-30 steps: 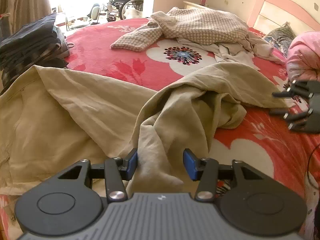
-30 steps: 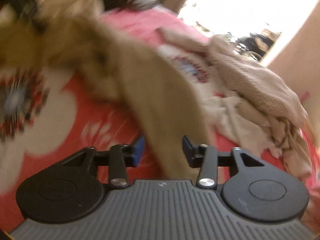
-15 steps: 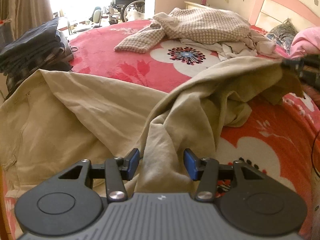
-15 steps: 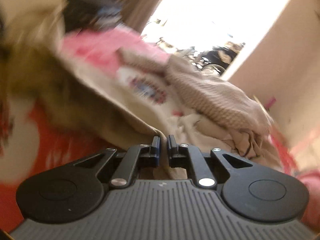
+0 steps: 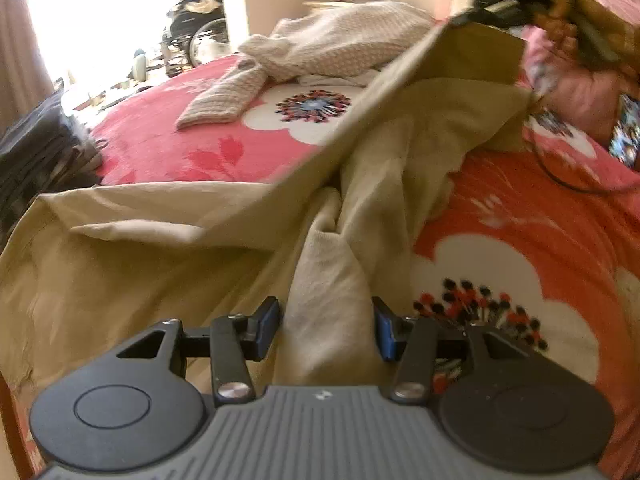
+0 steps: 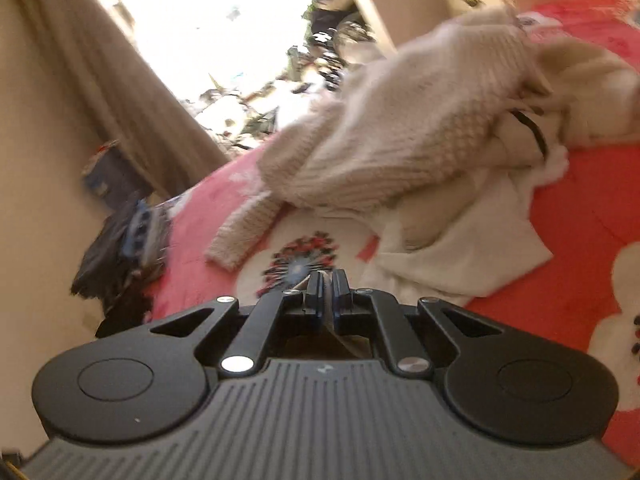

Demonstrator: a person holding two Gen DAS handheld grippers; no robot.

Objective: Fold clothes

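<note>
A beige garment (image 5: 140, 264) lies crumpled across the red flowered bed (image 5: 520, 216). My left gripper (image 5: 326, 328) hovers low over its near part, jaws half apart. A bunched fold of the cloth runs up between the blue pads (image 5: 269, 322), which do not visibly squeeze it. At the top right of the left wrist view, my blurred right gripper (image 5: 472, 18) holds a corner of the garment up off the bed, so the cloth stretches in a taut sheet. In the right wrist view that gripper (image 6: 326, 294) is shut, with a thin strip of beige cloth pinched between its fingers.
A cream knit sweater (image 5: 340, 40) (image 6: 420, 132) and a white garment (image 6: 460, 248) lie heaped further up the bed. Dark folded clothes (image 5: 36, 148) are stacked at the left edge. A pink bundle (image 5: 580, 92) and a thin cable (image 5: 560, 176) are at the right.
The right gripper closed on the beige garment's edge, then rose and rolled, lifting that corner toward the upper right. The left gripper shifted slightly, its jaws unchanged.
</note>
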